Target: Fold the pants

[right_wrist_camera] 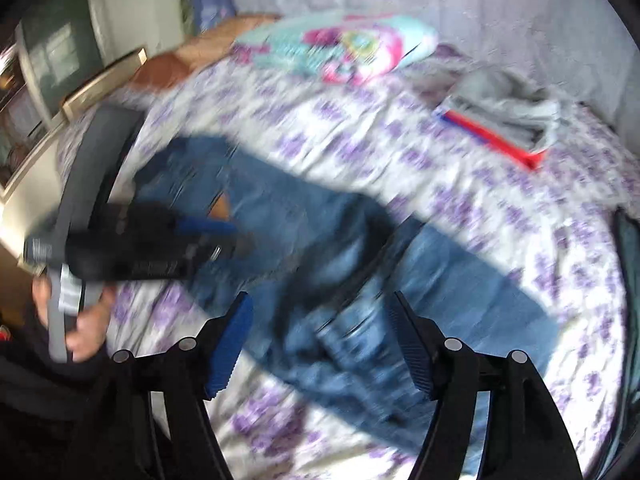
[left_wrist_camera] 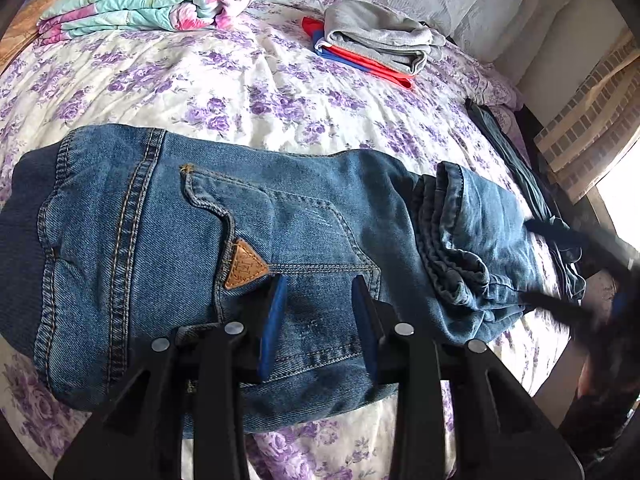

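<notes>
Left claw [left_wrist_camera: 320,292] rests on folded jeans [left_wrist_camera: 168,216].

The right gripper [right_wrist_camera: 320,340] hangs above blue jeans [right_wrist_camera: 360,256] spread across a purple-flowered bedspread [right_wrist_camera: 460,200], its blue-padded jaws apart with nothing between them. At left the left gripper [right_wrist_camera: 216,236], gripped by a hand [right_wrist_camera: 86,328], reaches onto the denim. Farther back lie a folded floral quilt [right_wrist_camera: 340,46] and a stack of folded clothes [right_wrist_camera: 504,120] (grey on top, red and blue beneath). The whole view is motion-blurred.
</notes>
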`<state>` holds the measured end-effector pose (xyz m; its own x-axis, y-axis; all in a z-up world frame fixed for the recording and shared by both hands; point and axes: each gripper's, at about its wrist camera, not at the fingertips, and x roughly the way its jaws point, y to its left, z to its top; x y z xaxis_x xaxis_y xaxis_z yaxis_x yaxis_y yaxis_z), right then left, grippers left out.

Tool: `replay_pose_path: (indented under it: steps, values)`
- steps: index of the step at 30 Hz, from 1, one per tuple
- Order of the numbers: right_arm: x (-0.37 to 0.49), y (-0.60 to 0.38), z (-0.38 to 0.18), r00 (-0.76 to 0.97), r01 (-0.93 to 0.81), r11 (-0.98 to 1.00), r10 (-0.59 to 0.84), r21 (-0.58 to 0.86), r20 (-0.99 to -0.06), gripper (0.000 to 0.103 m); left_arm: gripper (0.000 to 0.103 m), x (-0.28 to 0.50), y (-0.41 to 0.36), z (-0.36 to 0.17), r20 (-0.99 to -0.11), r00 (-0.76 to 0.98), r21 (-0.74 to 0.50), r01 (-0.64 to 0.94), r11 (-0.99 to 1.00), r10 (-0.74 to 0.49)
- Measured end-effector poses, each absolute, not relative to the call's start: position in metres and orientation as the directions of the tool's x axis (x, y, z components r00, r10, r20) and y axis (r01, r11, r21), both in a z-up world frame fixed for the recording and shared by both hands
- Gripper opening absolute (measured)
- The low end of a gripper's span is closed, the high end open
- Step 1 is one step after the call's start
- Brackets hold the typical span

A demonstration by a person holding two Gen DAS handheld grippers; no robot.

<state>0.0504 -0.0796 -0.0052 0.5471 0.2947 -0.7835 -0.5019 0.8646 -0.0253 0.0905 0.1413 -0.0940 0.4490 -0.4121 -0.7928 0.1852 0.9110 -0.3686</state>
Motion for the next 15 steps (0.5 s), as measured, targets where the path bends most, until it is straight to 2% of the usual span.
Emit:
replay_pose_path:
  steps: [1, 2, 3, 4, 7, 10, 13, 15]
  values:
    - [0.060, -0.082, -0.006, 0.571, -0.478, 0.876, 0.261, -0.057, -0.778, 0.060, 0.035, 0.091, 0.141, -0.094, -0.793, 0.448, -0.369, 0.186, 0.911, -0.413]
    - [0.073, -0.085, -0.013, 0.569, -0.456, 0.887, 0.235, -0.065, -0.788, 0.045, 0.036, 0.090, 0.140, -0.094, -0.794, 0.447, -0.369, 0.187, 0.910, -0.413]
    - [0.087, -0.088, -0.023, 0.548, -0.436, 0.899, 0.223, -0.048, -0.807, 0.015, 0.037, 0.090, 0.140, -0.094, -0.794, 0.446, -0.368, 0.187, 0.911, -0.412]
    - [0.100, -0.090, -0.034, 0.525, -0.426, 0.905, 0.223, -0.026, -0.822, 0.010, 0.037, 0.090, 0.140, -0.094, -0.796, 0.445, -0.366, 0.187, 0.912, -0.411]
    - [0.122, -0.095, -0.081, 0.457, -0.379, 0.925, 0.202, 0.016, -0.866, 0.010, 0.037, 0.089, 0.142, -0.093, -0.792, 0.442, -0.380, 0.185, 0.906, -0.422]
    - [0.114, -0.100, -0.080, 0.486, -0.371, 0.928, 0.229, 0.038, -0.844, 0.010, 0.038, 0.084, 0.151, -0.084, -0.766, 0.441, -0.428, 0.192, 0.883, -0.467]
    - [0.112, -0.107, -0.076, 0.483, -0.363, 0.929, 0.246, 0.063, -0.840, 0.009, 0.053, 0.073, 0.172, -0.061, -0.715, 0.489, -0.476, 0.182, 0.860, -0.499]
    - [0.111, -0.112, -0.071, 0.485, -0.348, 0.933, 0.263, 0.091, -0.834, 0.013, 0.070, 0.058, 0.193, -0.038, -0.678, 0.553, -0.484, 0.160, 0.860, -0.484]
